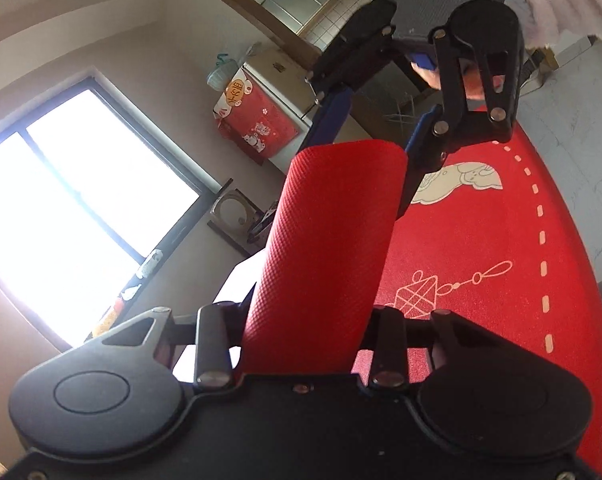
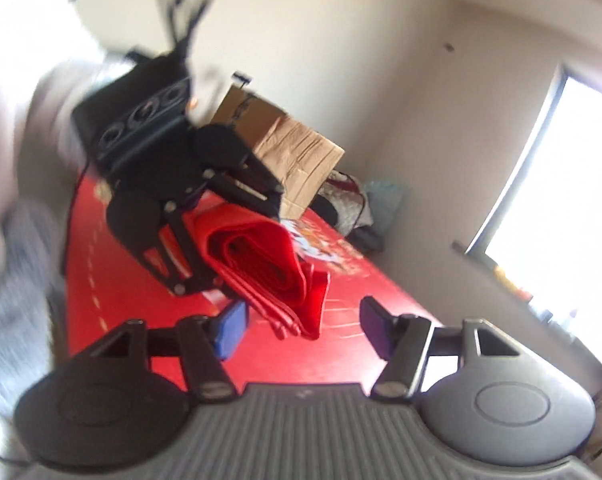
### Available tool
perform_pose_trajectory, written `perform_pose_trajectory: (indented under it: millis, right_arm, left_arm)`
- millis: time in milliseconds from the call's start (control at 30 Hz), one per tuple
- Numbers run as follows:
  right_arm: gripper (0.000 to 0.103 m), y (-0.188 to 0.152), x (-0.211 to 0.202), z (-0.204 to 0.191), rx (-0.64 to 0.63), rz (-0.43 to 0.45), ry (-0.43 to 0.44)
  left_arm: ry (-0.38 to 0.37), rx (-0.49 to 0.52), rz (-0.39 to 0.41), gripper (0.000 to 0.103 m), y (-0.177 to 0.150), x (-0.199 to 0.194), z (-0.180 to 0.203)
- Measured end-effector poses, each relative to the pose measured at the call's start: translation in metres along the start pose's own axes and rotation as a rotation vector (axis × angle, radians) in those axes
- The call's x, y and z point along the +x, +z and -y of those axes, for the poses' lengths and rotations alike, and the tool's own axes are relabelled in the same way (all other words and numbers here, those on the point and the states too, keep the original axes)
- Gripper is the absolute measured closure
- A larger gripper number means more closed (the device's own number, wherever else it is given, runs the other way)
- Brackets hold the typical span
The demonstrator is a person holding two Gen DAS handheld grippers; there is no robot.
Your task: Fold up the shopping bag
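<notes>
The left gripper (image 2: 237,248) clamps the red shopping bag (image 1: 325,240), a dimpled non-woven roll, above the red tablecloth (image 1: 481,240). The right gripper (image 2: 301,328) gapes wide at 12 o'clock.

Wrist cams facing each other at close range, both catching the folded red bag (image 1: 333,240) (image 2: 269,264); right view blurred, probably moving.
</notes>
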State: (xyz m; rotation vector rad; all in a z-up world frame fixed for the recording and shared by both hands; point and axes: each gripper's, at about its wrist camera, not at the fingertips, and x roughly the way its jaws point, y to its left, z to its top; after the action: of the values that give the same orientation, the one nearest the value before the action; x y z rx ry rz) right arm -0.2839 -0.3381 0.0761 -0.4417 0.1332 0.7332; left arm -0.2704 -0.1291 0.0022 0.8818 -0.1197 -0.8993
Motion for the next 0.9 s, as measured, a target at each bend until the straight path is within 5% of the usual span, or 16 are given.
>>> perform_pose_trajectory:
  millis: [133,433,567,667,900]
  right_arm:
    - [0.041,-0.013,0.008,0.014,0.125,0.027,0.092]
    - [0.043,-0.010,0.014,0.022,0.111,0.021,0.252]
    - [0.070,-0.010,0.021,0.020,0.159,0.014,0.249]
    - [0.079,-0.009,0.021,0.007,0.075,0.021,0.189]
    - [0.083,-0.003,0.010,-0.032,-0.283,0.013,0.061]
  left_arm:
    - [-0.050,-0.013,0.004,0.065,-0.002,-0.010,-0.003]
    - [-0.100,0.035,-0.022,0.065,-0.005,-0.004,0.002]
    - [-0.094,0.039,-0.044,0.063,-0.009,0.001,0.004]
    - [-0.097,0.043,-0.049,0.060,-0.010,0.001,0.004]
    - [-0.125,0.066,-0.074,0.042,-0.001,0.002,-0.011]
